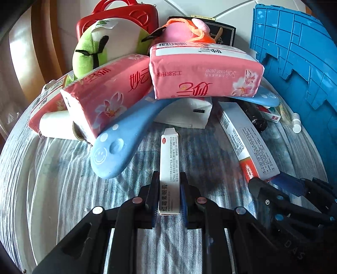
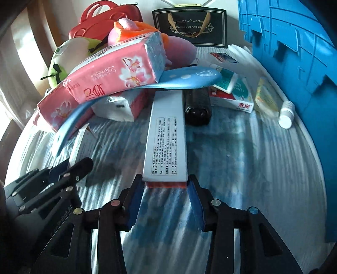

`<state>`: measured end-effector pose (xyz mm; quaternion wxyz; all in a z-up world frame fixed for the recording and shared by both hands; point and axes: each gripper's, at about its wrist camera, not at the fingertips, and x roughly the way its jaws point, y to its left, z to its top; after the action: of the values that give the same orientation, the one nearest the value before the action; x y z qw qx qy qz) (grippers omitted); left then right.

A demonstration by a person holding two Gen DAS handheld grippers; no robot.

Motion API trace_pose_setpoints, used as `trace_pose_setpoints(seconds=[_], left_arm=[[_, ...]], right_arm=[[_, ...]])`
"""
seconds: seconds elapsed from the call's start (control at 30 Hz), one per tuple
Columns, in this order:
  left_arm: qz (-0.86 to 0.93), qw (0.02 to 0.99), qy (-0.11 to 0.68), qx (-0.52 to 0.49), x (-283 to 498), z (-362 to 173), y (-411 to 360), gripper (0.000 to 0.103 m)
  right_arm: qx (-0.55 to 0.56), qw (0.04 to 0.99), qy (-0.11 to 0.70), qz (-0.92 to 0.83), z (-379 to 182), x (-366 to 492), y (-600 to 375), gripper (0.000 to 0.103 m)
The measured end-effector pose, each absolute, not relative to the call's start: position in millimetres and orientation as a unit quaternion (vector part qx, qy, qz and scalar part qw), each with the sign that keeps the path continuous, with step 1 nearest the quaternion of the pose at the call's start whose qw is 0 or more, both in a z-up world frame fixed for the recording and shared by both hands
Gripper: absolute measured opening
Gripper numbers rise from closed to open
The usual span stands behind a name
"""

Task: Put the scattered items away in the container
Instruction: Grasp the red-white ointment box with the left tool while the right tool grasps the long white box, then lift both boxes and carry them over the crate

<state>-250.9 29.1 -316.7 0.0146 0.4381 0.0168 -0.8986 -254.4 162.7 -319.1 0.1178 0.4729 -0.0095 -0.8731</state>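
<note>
The left gripper (image 1: 169, 190) is closed on the near end of a slim white ointment box (image 1: 169, 168); both blue-padded fingers press its long sides, and the box runs straight ahead from the jaws along the striped cloth (image 1: 63, 189).

The right gripper (image 2: 166, 185) has its fingers spread about as wide as the long grey box (image 2: 166, 137). The box's near, red-edged end sits right between the fingertips. The tips look to be against its corners, but whether they actually clamp it I cannot tell. The box lies flat and points away from this gripper toward the pile.

Ahead and left of the left gripper lies a blue shoehorn-like piece (image 1: 113, 151) with a smiley face, arching up under two pink tissue packs (image 1: 202, 73), one leaning left, one across the top. A white tissue pack (image 1: 187, 113) sits beneath the arch, straight ahead of the ointment box. Behind the pile are a green plush (image 1: 92, 52), a pink plush (image 1: 183, 31) and a red case (image 1: 126, 14).

Ahead and right of the right gripper are a black roll (image 2: 197, 105), beside the far end of the grey box, small medicine boxes (image 2: 233, 92), a white bottle (image 2: 286, 114) on its side and, at the far right, the blue crate (image 2: 294, 52). A black gift bag (image 2: 189, 27) stands far ahead.
</note>
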Motion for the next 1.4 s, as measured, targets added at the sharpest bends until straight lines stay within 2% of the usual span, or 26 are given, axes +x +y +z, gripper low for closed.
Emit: trace_pose_setpoints(seconds=[0.03, 0.13, 0.2, 0.27, 0.3, 0.57, 0.8, 1.13, 1.4], left_arm=[[-0.899, 0.013, 0.017, 0.438, -250.2, -316.0, 30.6, 0.017], [-0.900, 0.013, 0.014, 0.436, -247.9, -314.3, 34.6, 0.017], [-0.900, 0.016, 0.011, 0.436, -246.4, -314.1, 35.6, 0.017], [-0.901, 0.018, 0.008, 0.433, -245.7, -313.5, 36.8, 0.017], [-0.902, 0.020, 0.005, 0.431, -244.9, -313.2, 37.7, 0.017], [-0.907, 0.027, 0.008, 0.420, -212.3, -306.7, 41.8, 0.017], [-0.916, 0.044, 0.013, 0.398, -151.5, -287.2, 61.4, 0.017], [-0.948, 0.054, 0.007, 0.315, -77.9, -183.4, 100.9, 0.017], [-0.967, 0.037, 0.011, 0.250, -58.4, -94.1, 119.0, 0.017]], right_arm=[[0.472, 0.117, -0.010, -0.874, -318.2, -251.9, 163.8, 0.043], [0.452, 0.119, -0.015, -0.884, -314.2, -252.4, 162.3, 0.055], [0.442, 0.119, -0.009, -0.889, -316.0, -258.0, 158.8, 0.056], [0.443, 0.120, -0.010, -0.888, -323.3, -265.7, 157.0, 0.052], [0.434, 0.116, -0.005, -0.893, -322.9, -266.6, 156.4, 0.041], [0.420, 0.124, -0.009, -0.899, -311.9, -238.4, 170.0, 0.040], [0.381, 0.143, 0.007, -0.914, -287.5, -177.5, 188.2, 0.040], [0.284, 0.159, 0.017, -0.945, -187.5, -82.5, 223.2, 0.040], [0.209, 0.150, 0.020, -0.966, -87.1, -49.6, 248.3, 0.040]])
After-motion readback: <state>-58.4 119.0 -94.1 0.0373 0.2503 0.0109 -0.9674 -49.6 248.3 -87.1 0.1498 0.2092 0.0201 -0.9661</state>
